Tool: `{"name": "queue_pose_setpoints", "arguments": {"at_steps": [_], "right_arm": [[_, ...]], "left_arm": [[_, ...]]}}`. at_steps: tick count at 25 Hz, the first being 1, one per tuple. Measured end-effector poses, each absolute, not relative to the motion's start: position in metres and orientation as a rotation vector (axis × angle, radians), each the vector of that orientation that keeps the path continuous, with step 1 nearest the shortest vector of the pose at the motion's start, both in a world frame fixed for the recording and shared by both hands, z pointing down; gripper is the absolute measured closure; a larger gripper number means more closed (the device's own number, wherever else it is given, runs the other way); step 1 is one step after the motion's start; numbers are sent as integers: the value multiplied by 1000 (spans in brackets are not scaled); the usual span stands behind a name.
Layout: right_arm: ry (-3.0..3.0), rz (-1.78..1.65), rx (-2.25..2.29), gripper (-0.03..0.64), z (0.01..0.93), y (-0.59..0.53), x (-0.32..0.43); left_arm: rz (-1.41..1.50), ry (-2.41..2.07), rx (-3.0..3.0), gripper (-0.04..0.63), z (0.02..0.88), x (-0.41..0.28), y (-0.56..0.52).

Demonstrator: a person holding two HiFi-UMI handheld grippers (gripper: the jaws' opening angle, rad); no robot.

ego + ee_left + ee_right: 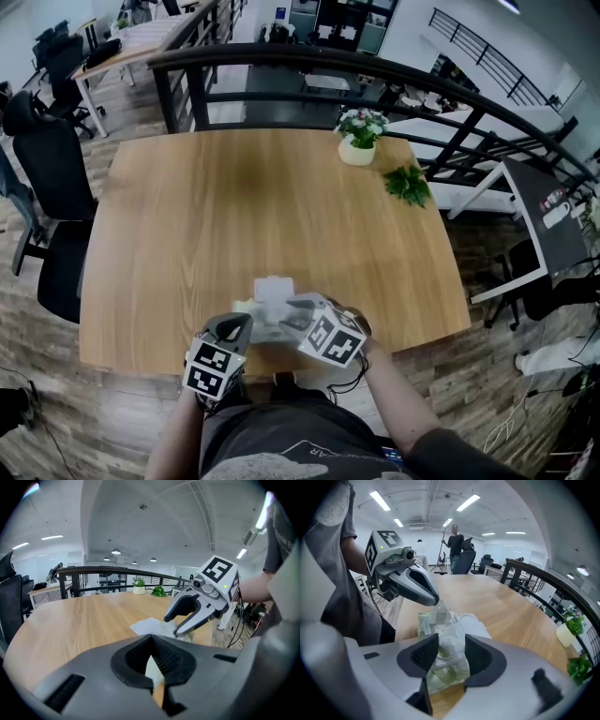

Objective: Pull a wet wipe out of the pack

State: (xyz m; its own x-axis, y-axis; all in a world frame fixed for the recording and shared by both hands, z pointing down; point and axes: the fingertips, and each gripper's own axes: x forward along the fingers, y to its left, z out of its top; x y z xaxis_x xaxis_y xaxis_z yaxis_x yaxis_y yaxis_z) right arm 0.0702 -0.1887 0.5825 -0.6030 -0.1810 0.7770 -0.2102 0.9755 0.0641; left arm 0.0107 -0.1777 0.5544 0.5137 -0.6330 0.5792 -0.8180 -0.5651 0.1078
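One wet wipe (pixel 451 641), crumpled, upright out of the pack (pixel 423 622).

Smooth, matt light wood on the table (pixel 234 216) under the right gripper (pixel 451 656). Shiny, crinkly green plastic on the pack (pixel 440 679) below it. Soft, crumpled white wipe (pixel 451 639) between its jaws. Matt grey plastic shell, rough black pads (pixel 424 654).

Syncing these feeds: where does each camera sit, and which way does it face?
Head view: on the head, facing steeply down at the table; left tongs, right tongs and both arms show.
Left gripper view: on the left tongs, facing across the table to the railing; the right forearm shows.
Right gripper view: on the right tongs, facing down at the wipe pack; the torso shows.
Shared: each gripper view sees the other tongs.
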Motion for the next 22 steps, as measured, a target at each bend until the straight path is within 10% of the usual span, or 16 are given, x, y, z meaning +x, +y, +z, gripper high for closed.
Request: {"name": "queue_pose_setpoints", "arguments": {"at_steps": [9,22], "right_arm": [[-2153,78,326,575,593,-186,69],[-2259,200,503,588,562,-189,74]], "left_arm": [[682,-1148,2397,583,561,7,-175],[685,-1086,2425,583,560,4,-175]]}}
